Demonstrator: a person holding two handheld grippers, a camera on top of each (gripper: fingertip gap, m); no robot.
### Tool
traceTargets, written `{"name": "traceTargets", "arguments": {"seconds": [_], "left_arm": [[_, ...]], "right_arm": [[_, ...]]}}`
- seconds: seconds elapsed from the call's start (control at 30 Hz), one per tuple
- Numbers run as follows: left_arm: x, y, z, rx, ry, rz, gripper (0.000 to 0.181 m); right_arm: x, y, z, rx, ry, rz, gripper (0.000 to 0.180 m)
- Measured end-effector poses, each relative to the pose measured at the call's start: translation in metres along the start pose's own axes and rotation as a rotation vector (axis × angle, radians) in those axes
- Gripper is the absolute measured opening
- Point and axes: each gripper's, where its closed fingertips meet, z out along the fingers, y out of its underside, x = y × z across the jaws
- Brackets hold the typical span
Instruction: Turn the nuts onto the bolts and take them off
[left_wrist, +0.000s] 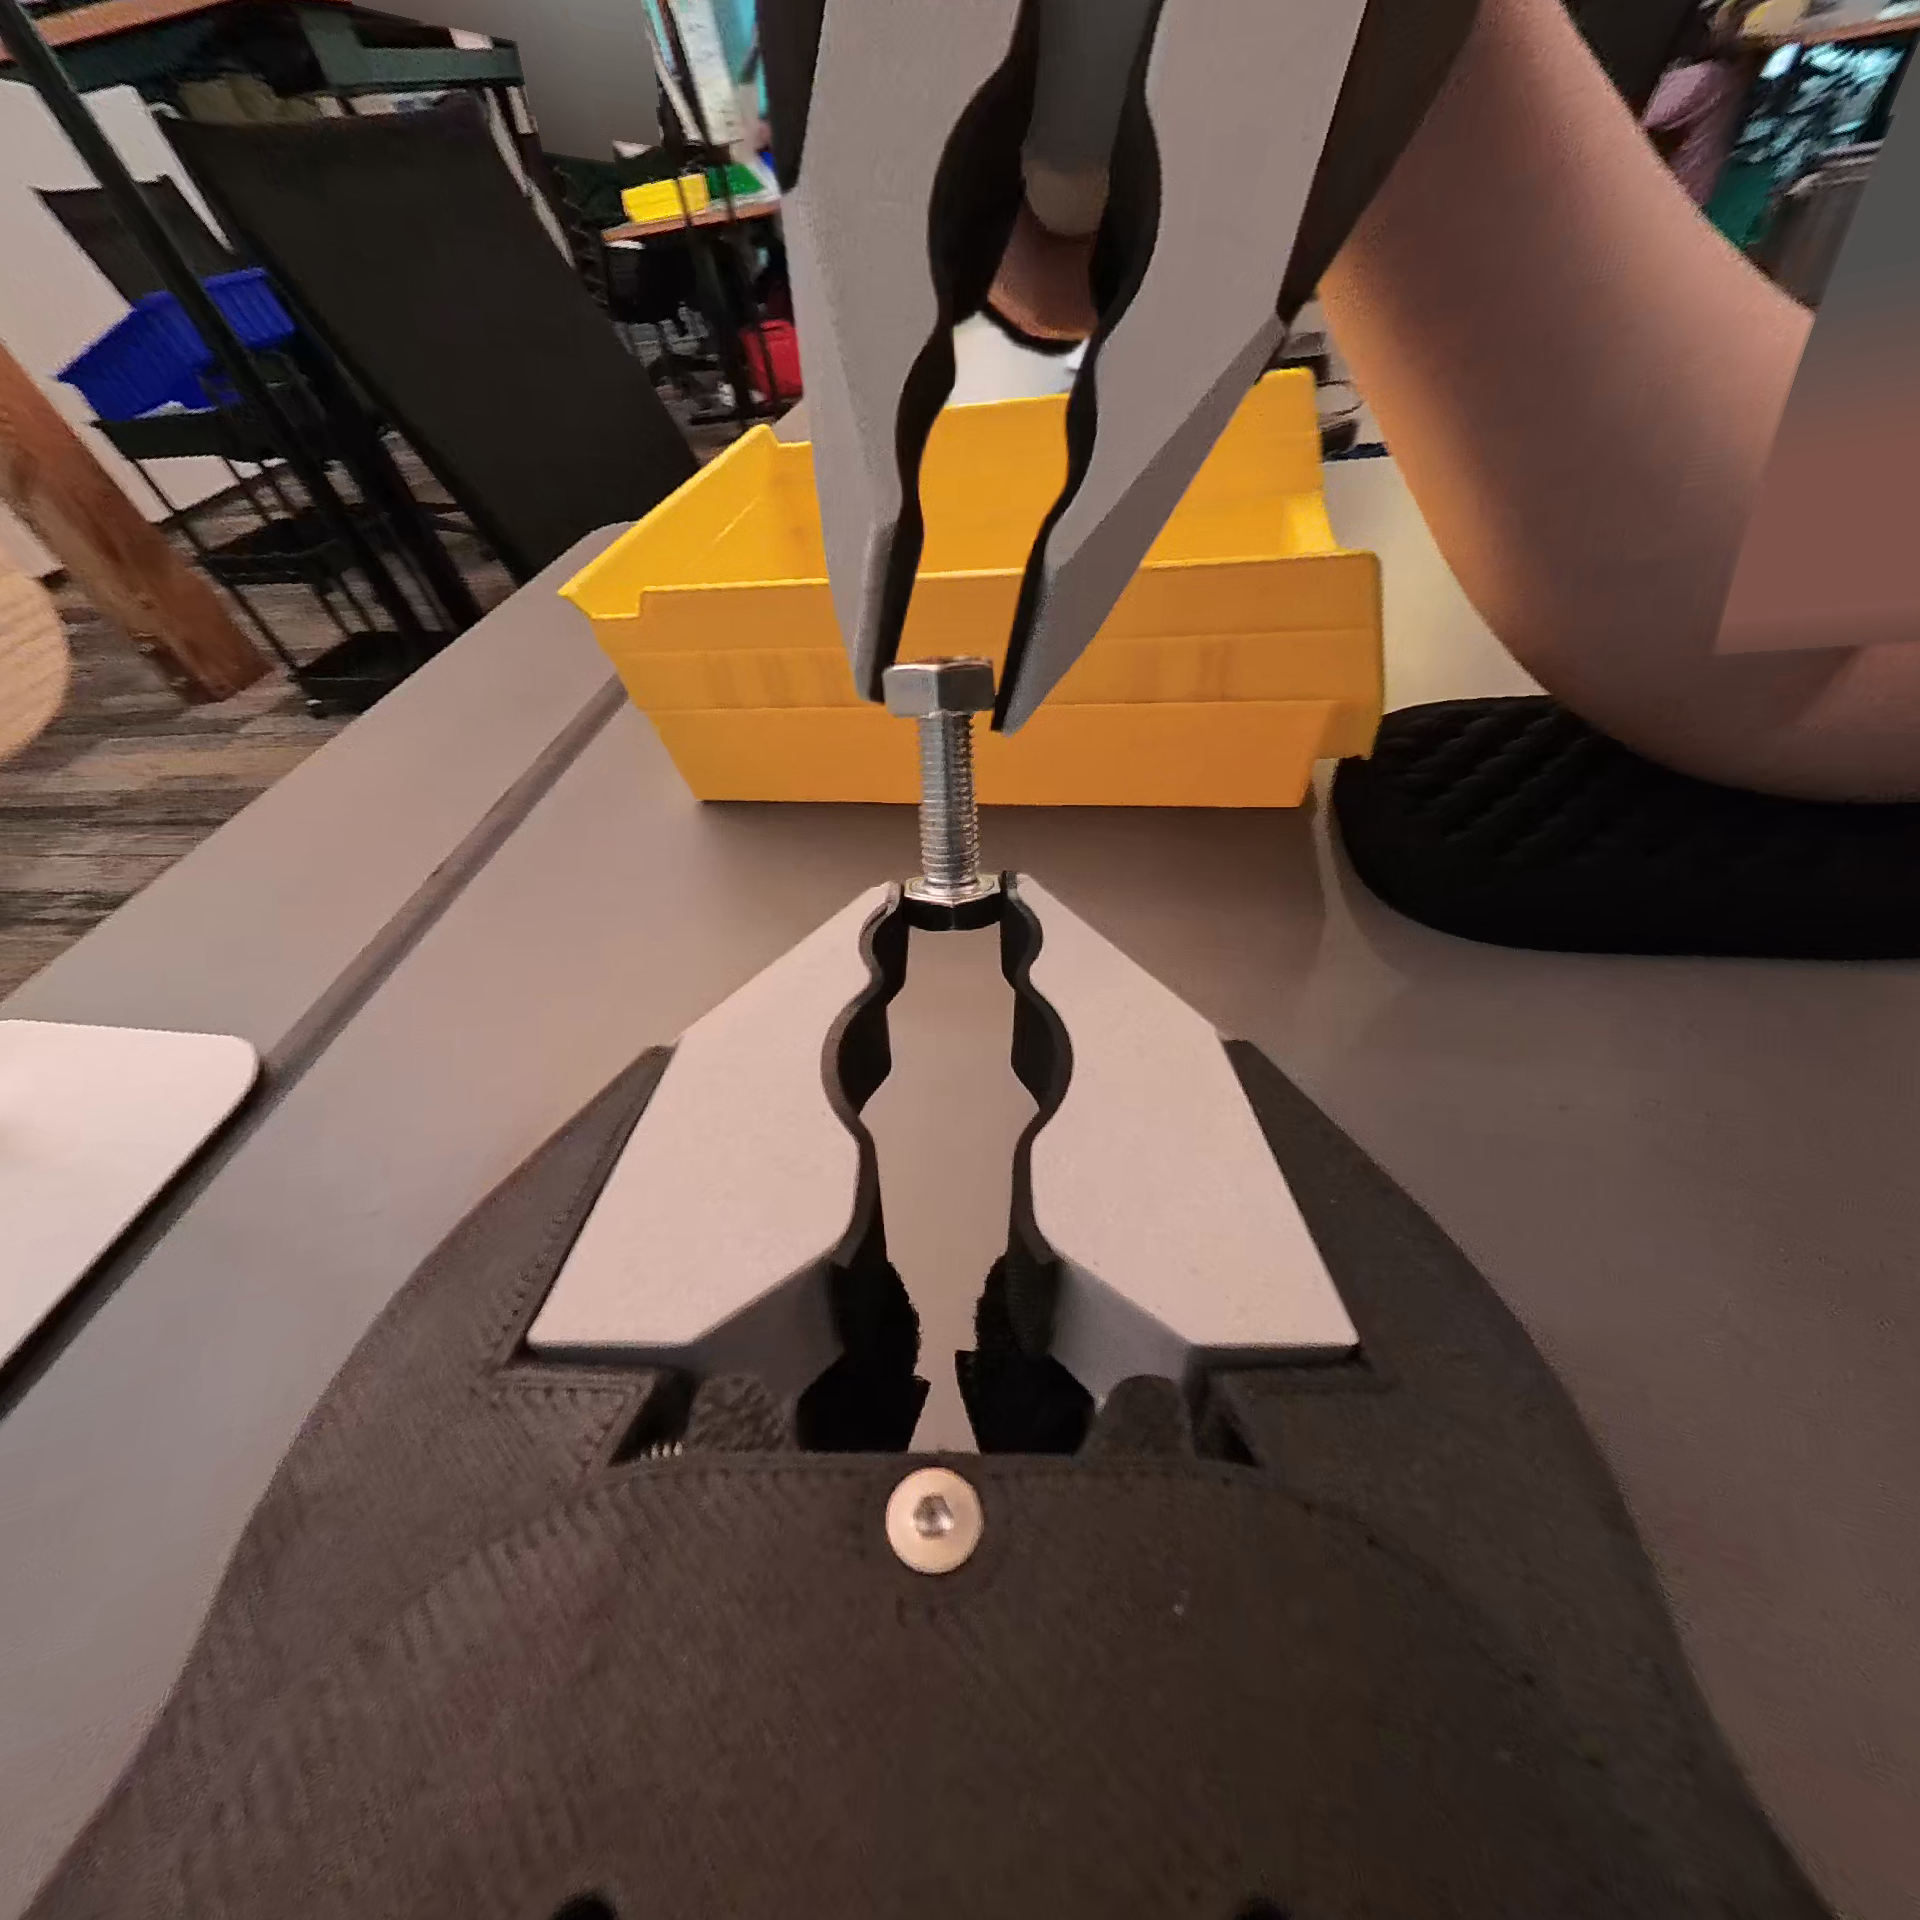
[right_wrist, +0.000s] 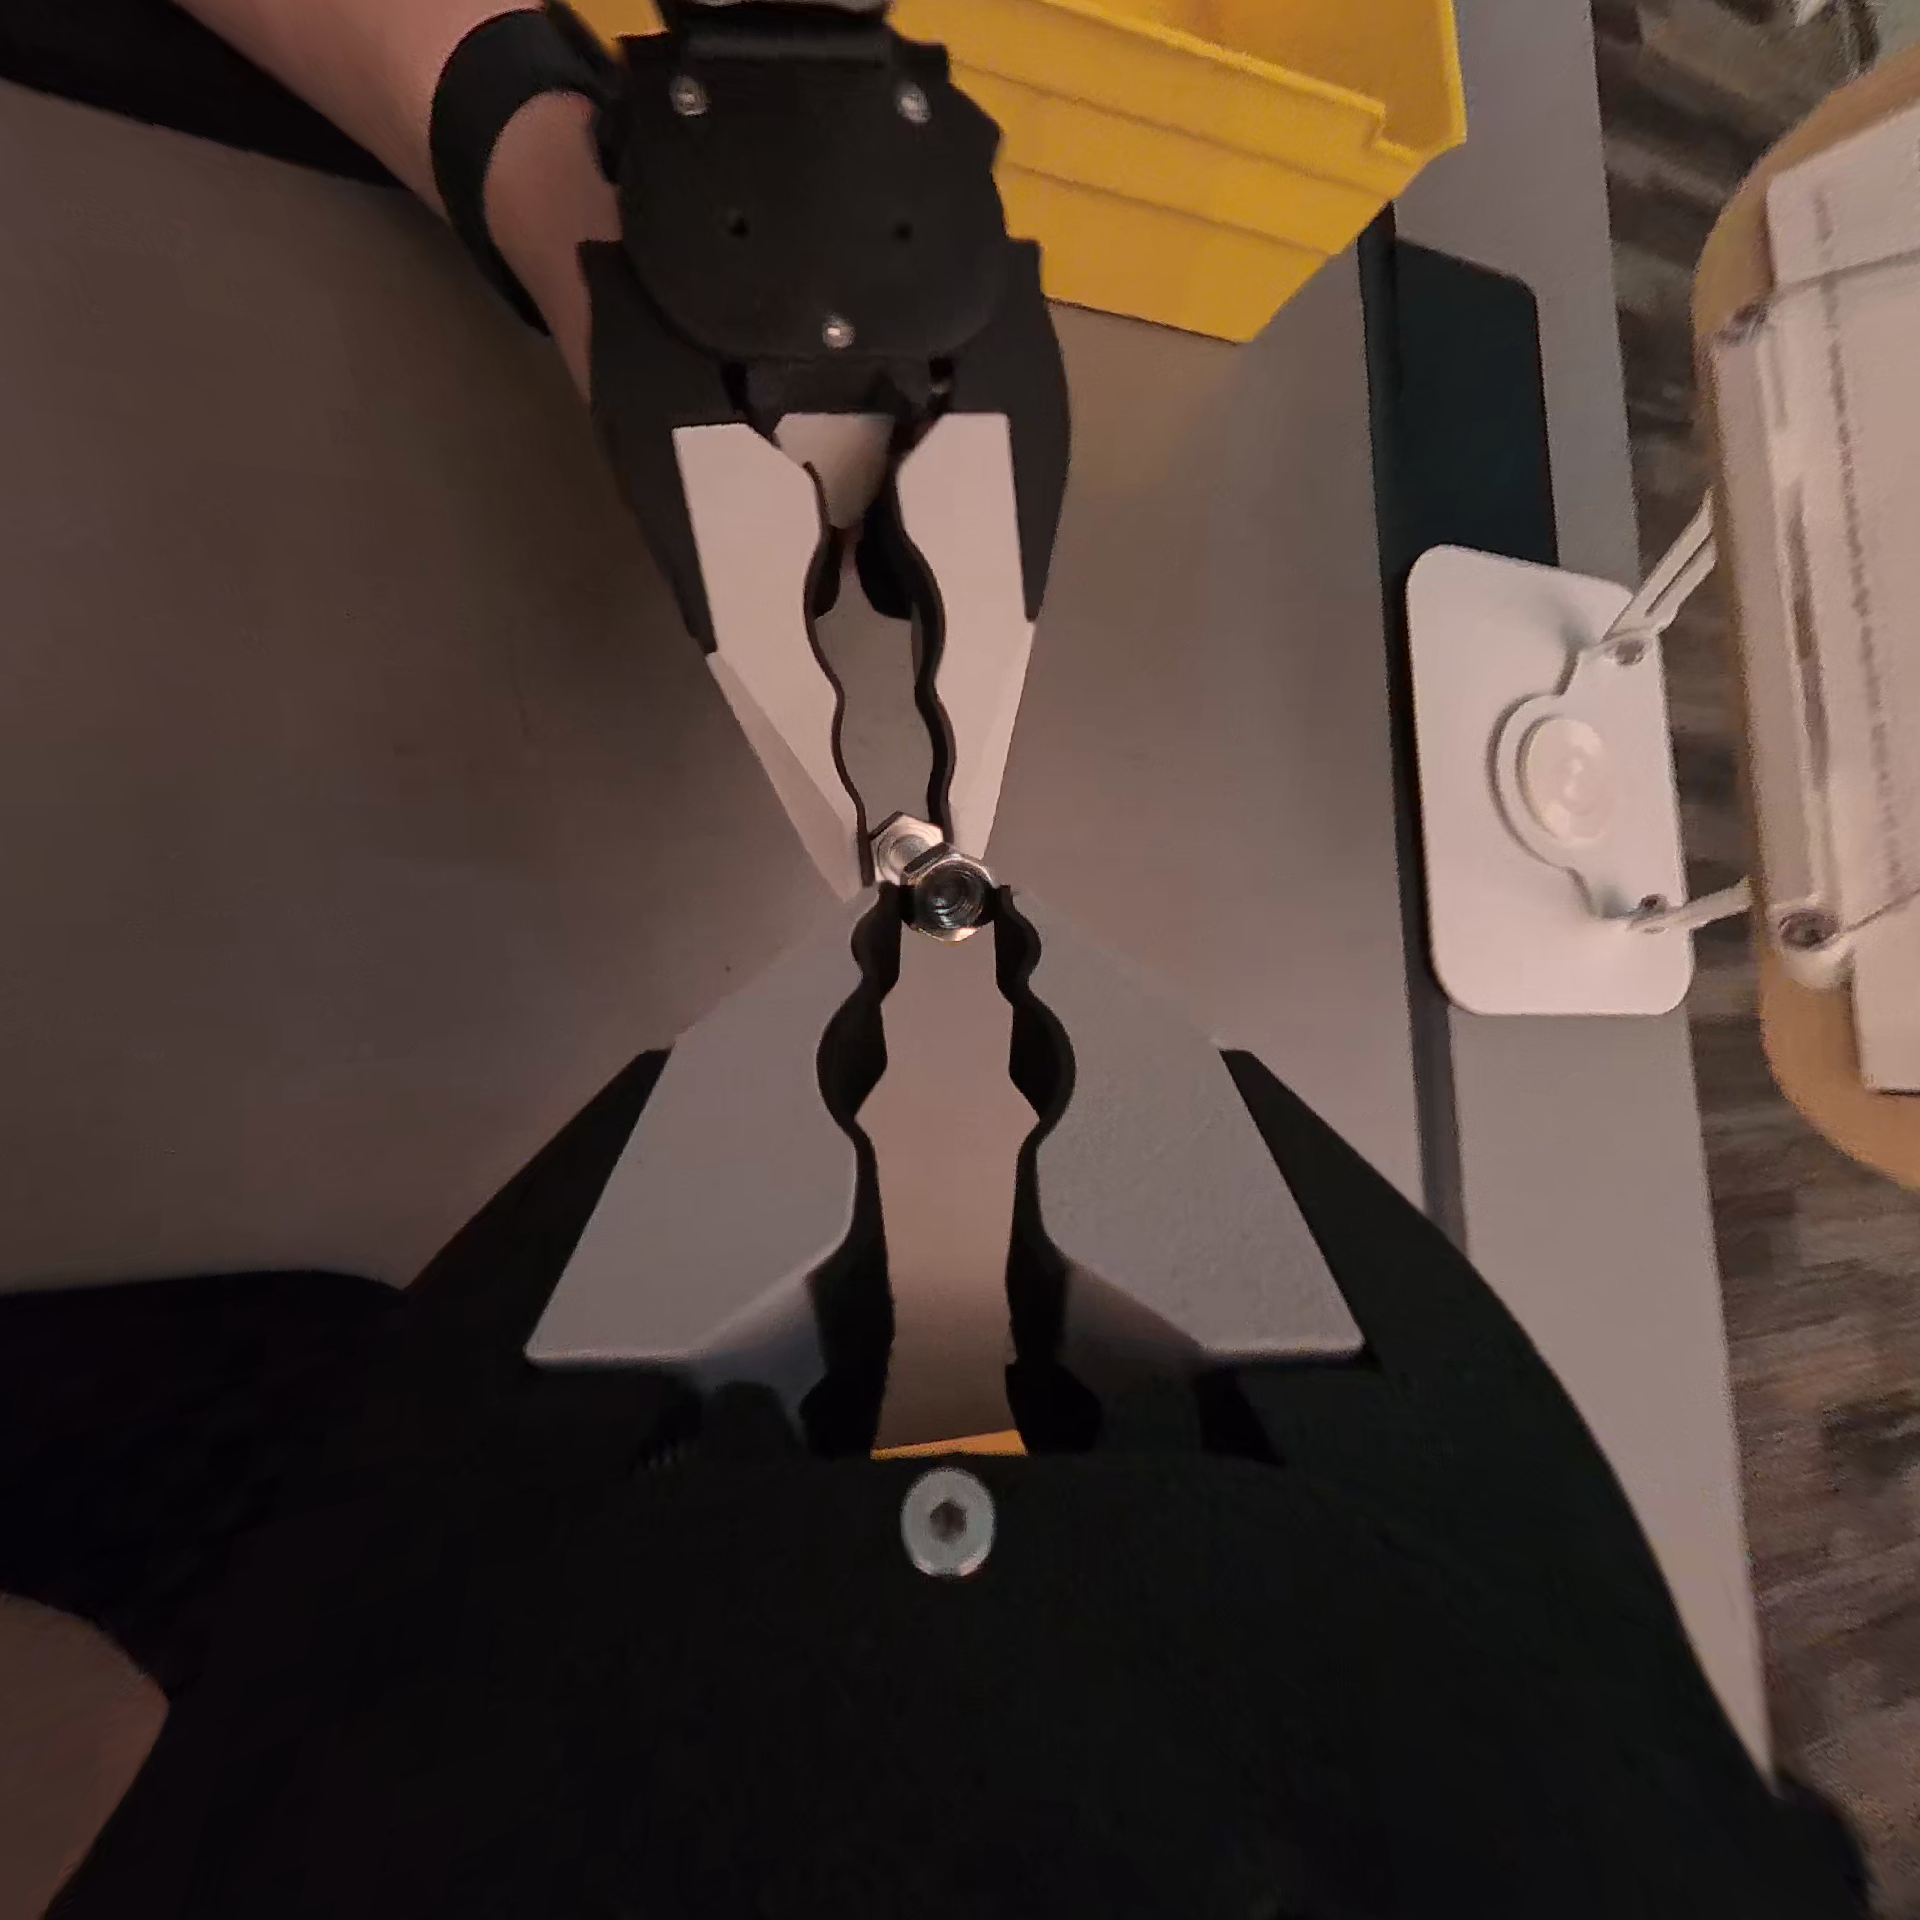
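While the left gripper pinches the hexagonal steel nut, the right gripper clamps the threaded bolt's hex head above the smooth grey table.

Grey table top, matte, filling most of the left wrist view; same surface across the left and centre of the right wrist view. Groove running diagonally up from lower left toward centre in the left wrist view. Yellow plastic bin resting on top at upper centre, open side up; in the right wrist view the bin at the upper edge, near the table's right border. White rounded plate lying flat at the left edge; in the right wrist view a white plate at the right border. Black textured pad on the surface at right, just beside the bin.
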Motion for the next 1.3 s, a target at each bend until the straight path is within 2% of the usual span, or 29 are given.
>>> {"name": "traceTargets", "arguments": {"seconds": [0.2, 0.37, 0.43, 0.57, 0.67, 0.8, 1.03, 1.2, 1.3], "left_arm": [[-0.020, 0.007, -0.003, -0.079, -0.179, 0.097, 0.016], [-0.028, 0.012, -0.004, -0.120, -0.241, 0.132, 0.016], [-0.027, 0.012, -0.004, -0.118, -0.234, 0.128, 0.016], [-0.021, 0.008, -0.003, -0.088, -0.175, 0.083, 0.016], [-0.012, 0.007, 0.000, -0.066, -0.090, 0.020, 0.016], [0.008, 0.002, 0.002, -0.024, 0.078, -0.119, 0.016], [0.022, -0.004, -0.001, 0.012, 0.225, -0.237, 0.016], [0.022, -0.007, -0.002, 0.025, 0.237, -0.242, 0.016], [0.020, -0.007, -0.003, 0.025, 0.220, -0.231, 0.016]], "right_arm": [[0.012, 0.004, 0.011, -0.084, -0.005, 0.304, 0.016], [0.016, 0.006, 0.016, -0.100, -0.017, 0.418, 0.016], [0.016, 0.006, 0.016, -0.095, -0.019, 0.389, 0.016], [0.011, 0.009, 0.010, -0.095, 0.004, 0.213, 0.037], [0.005, 0.015, 0.001, -0.087, 0.005, 0.088, 0.041], [-0.003, 0.010, -0.003, 0.026, 0.012, -0.151, 0.039], [-0.009, 0.000, -0.008, 0.088, -0.010, -0.182, 0.024], [-0.008, 0.005, -0.005, 0.045, -0.026, -0.120, 0.019], [-0.010, 0.008, -0.002, 0.022, -0.062, -0.051, 0.009]]}}
